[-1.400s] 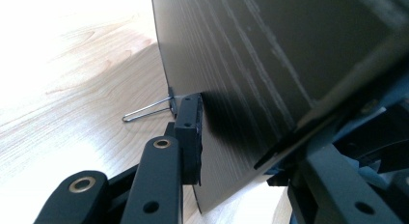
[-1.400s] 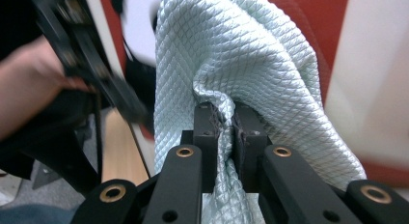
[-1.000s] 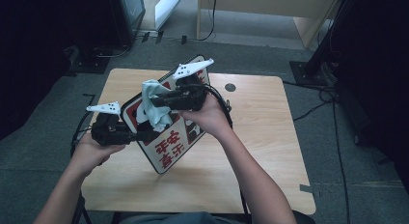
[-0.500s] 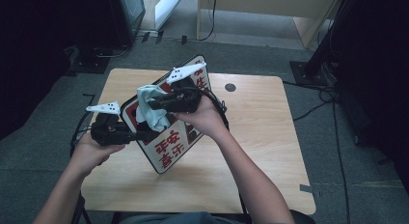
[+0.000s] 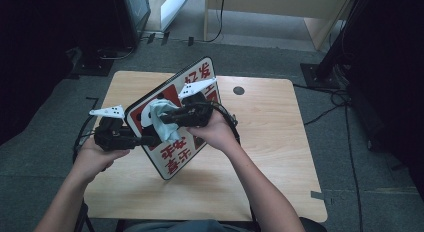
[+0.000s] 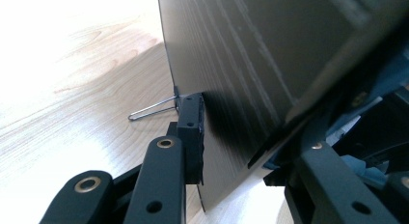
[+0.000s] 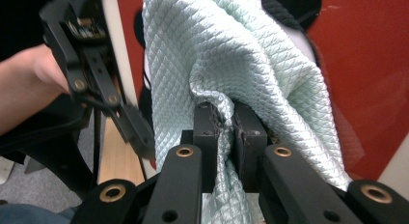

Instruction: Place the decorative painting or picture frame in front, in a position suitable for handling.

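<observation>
At nine o'clock on the wooden table (image 5: 280, 157), the left gripper (image 5: 145, 140) has its jaws nipped tight on the near edge of the red-and-white sign board (image 5: 172, 159), propping it tilted at table centre, while toward three o'clock the right gripper (image 5: 167, 118) has its jaws pinched nearly closed on a pale green cleaning cloth (image 5: 159, 112) pressed against the board's face. The risk as I read it: push the cloth too hard and that thin board could twist or slip out of the left jaws, since only one edge is held and a slim wire stand (image 6: 152, 109) props it behind. The cloth covers part of the printed face, and the board's characters read upside down from the high view, so the wording is hard to make out.
</observation>
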Action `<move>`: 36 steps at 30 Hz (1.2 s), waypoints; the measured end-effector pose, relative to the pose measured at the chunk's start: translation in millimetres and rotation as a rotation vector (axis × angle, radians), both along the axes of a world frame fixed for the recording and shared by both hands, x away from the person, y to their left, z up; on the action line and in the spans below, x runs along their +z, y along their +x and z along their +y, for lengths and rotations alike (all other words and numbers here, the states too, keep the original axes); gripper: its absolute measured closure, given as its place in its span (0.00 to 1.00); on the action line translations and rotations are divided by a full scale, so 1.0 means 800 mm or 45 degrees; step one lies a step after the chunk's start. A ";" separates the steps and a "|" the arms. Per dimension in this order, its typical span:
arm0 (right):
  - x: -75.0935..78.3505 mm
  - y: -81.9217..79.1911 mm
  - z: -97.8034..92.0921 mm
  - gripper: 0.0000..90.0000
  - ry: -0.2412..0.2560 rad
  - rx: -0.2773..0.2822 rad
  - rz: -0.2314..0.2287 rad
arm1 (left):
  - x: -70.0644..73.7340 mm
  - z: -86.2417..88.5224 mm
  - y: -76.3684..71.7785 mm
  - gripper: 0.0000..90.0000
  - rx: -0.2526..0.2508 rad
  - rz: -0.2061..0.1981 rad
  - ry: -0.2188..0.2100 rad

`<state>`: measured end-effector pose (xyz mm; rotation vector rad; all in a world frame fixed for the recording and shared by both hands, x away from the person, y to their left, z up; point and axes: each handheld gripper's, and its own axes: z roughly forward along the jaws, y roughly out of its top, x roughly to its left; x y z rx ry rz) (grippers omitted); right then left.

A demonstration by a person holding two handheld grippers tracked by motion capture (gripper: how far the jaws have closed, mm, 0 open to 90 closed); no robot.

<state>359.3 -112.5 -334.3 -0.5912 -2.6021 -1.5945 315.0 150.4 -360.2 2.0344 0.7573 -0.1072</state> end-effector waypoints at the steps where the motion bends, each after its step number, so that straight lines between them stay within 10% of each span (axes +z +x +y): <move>1: -0.003 -0.001 -0.001 0.92 -0.004 -0.005 0.008 | 0.000 0.000 0.000 0.77 0.000 0.000 0.000; 36: -0.127 -0.032 -0.025 0.92 -0.039 -0.052 0.125 | -0.001 0.000 0.000 0.77 0.006 0.009 -0.009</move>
